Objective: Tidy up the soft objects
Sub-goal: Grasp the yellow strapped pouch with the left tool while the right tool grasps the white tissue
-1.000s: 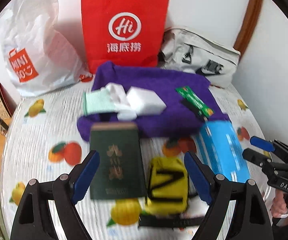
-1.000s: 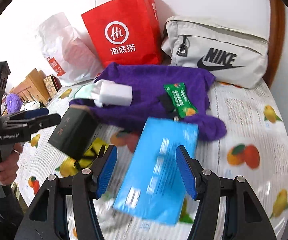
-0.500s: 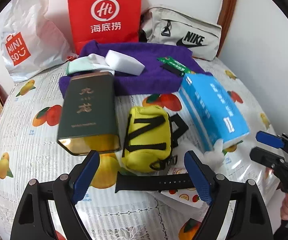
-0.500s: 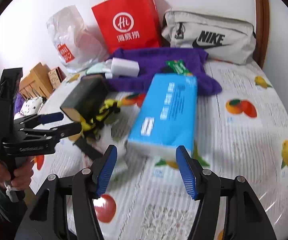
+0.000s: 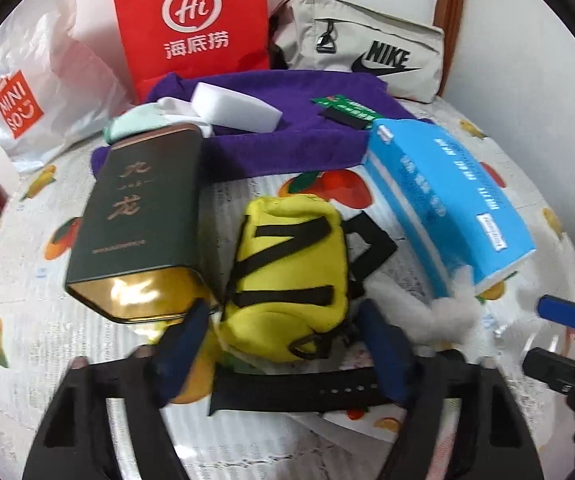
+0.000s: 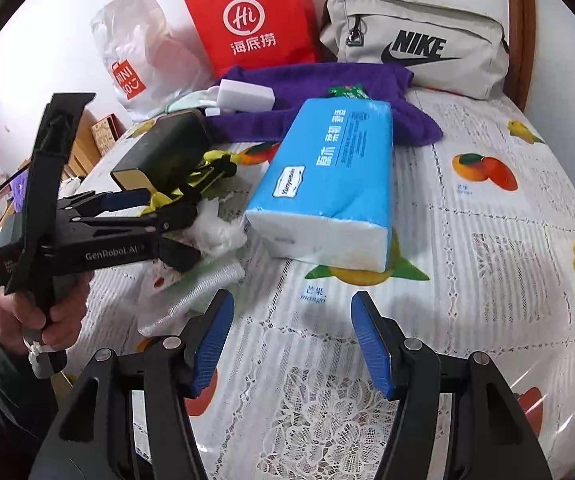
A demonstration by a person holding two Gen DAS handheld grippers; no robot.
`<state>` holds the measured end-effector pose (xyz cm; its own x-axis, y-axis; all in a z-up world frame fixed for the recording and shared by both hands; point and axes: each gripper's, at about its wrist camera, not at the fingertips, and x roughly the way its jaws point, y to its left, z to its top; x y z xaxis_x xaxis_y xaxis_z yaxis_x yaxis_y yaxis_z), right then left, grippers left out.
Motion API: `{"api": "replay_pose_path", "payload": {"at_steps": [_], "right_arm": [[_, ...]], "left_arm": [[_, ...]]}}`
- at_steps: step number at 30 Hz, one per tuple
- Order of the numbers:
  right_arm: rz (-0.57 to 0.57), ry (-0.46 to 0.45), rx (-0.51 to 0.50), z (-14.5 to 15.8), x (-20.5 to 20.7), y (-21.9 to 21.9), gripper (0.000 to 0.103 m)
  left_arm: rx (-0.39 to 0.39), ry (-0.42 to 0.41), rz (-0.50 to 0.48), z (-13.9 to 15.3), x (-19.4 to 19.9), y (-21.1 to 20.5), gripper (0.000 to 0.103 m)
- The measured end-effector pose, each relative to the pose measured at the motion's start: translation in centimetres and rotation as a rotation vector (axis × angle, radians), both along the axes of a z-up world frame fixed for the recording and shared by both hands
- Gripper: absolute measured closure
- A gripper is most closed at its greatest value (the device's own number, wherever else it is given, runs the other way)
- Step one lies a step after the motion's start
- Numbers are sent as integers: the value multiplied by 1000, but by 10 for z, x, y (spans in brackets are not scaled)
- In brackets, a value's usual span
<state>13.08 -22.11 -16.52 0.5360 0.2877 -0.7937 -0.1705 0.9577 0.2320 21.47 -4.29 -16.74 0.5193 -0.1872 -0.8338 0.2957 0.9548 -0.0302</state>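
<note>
Yellow pouch (image 5: 287, 280) between closing left tongs (image 5: 283, 344), ungripped; right tongs (image 6: 291, 344) open, empty.

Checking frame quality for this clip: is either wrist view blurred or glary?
Left wrist view: its own left claw is motion-smeared, and glare sits on the dark green tin's gold end. Right wrist view: sharp, even light, with fisheye bending at the edges.

A fruit-print tablecloth (image 6: 487, 240) carries a blue tissue pack (image 6: 335, 184), yellow pouch (image 5: 291, 276), dark tin (image 5: 143, 216) and purple towel (image 5: 287, 136).

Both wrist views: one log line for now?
left gripper: closing around yellow pouch, no contact | right gripper: open, empty | blue tissue pack: untouched
</note>
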Motion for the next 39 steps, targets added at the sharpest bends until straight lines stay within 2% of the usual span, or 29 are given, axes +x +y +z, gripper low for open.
{"api": "replay_pose_path", "payload": {"at_steps": [1, 5, 10, 17, 23, 28, 32, 35, 39], "right_arm": [[-1, 2, 1, -1, 0, 0, 42], [-6, 3, 4, -2, 0, 1, 42], [-6, 2, 3, -1, -2, 3, 42], [12, -13, -4, 5, -8, 10, 42], [32, -19, -6, 6, -14, 16, 42], [46, -3, -14, 0, -13, 22, 42], [57, 3, -29, -3, -13, 26, 42], [60, 8, -36, -4, -13, 28, 42], [59, 17, -42, -6, -11, 29, 42]], "left_arm": [[-9, 2, -7, 1, -1, 1, 44], [1, -29, -47, 6, -9, 1, 48], [-74, -48, -35, 23, -19, 16, 49], [-135, -62, -18, 45, -40, 43, 49], [-117, -36, 10, 34, -73, 71, 49], [-76, -4, 24, 6, -78, 83, 44], [-67, -11, 1, -1, -76, 81, 28], [-93, -8, -17, -1, -70, 78, 20], [-65, 24, 8, -10, -56, 71, 20]]}}
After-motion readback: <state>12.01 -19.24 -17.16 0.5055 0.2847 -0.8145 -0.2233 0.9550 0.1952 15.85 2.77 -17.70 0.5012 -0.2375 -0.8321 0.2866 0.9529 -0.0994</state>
